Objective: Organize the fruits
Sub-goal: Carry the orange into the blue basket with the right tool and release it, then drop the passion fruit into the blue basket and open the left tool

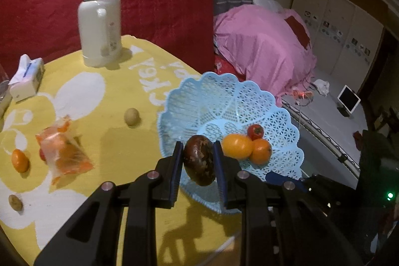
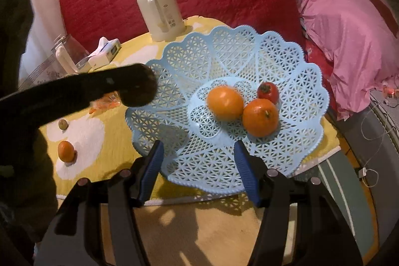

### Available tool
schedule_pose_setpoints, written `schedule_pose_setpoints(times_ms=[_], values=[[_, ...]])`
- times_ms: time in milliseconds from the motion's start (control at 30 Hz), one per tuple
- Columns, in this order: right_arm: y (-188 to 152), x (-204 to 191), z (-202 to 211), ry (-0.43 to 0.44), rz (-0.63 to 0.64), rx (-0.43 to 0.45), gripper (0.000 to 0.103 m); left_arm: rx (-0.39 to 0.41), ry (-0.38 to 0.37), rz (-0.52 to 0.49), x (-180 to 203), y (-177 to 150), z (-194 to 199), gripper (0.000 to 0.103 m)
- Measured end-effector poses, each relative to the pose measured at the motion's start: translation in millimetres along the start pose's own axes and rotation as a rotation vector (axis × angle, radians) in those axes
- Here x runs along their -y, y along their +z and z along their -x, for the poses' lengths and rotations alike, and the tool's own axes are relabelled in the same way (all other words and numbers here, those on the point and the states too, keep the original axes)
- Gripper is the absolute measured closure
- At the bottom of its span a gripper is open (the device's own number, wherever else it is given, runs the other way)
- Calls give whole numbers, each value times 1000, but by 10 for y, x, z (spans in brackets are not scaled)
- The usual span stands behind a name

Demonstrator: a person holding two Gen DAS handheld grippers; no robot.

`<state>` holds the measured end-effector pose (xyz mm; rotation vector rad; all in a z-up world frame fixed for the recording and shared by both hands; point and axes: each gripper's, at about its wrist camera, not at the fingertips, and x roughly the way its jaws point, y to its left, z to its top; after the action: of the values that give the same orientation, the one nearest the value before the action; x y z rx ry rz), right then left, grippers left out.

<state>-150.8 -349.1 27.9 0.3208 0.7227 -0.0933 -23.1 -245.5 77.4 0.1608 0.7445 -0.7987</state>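
My left gripper [image 1: 198, 153] is shut on a dark brown mottled fruit [image 1: 199, 163], held above the near left rim of a light blue lattice basket [image 1: 224, 96]. In the basket lie a yellow-orange fruit [image 1: 237, 146], an orange one [image 1: 260, 151] and a small red one [image 1: 255, 132]. My right gripper [image 2: 199, 171] stands open over the basket's [image 2: 311, 96] near rim, nothing between its pads. The same three fruits [image 2: 225, 103] [image 2: 260, 117] [image 2: 268, 92] show there. Loose on the yellow cloth: a small orange fruit [image 1: 20, 160], a greenish round one [image 1: 131, 116] and a brown one [image 1: 15, 202].
A white thermos [image 1: 99, 21], a tissue box [image 1: 26, 79] and a plastic bag with orange bits [image 1: 63, 153] sit on the cloth. A glass jug [image 2: 67, 54] stands at the far left. The dark body of the left tool [image 2: 99, 89] crosses the right wrist view. The table edge runs close behind the basket.
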Motion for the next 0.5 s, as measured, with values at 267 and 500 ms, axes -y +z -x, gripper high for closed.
schedule_pose_setpoints(times_ms=[267,500], values=[[35,19,65,0,4,13,42,-23,5,-8,87,-50,-105,78],[58,-9,103,-1,-3,35,42,-29,17,24,-8,-72,-90,63]])
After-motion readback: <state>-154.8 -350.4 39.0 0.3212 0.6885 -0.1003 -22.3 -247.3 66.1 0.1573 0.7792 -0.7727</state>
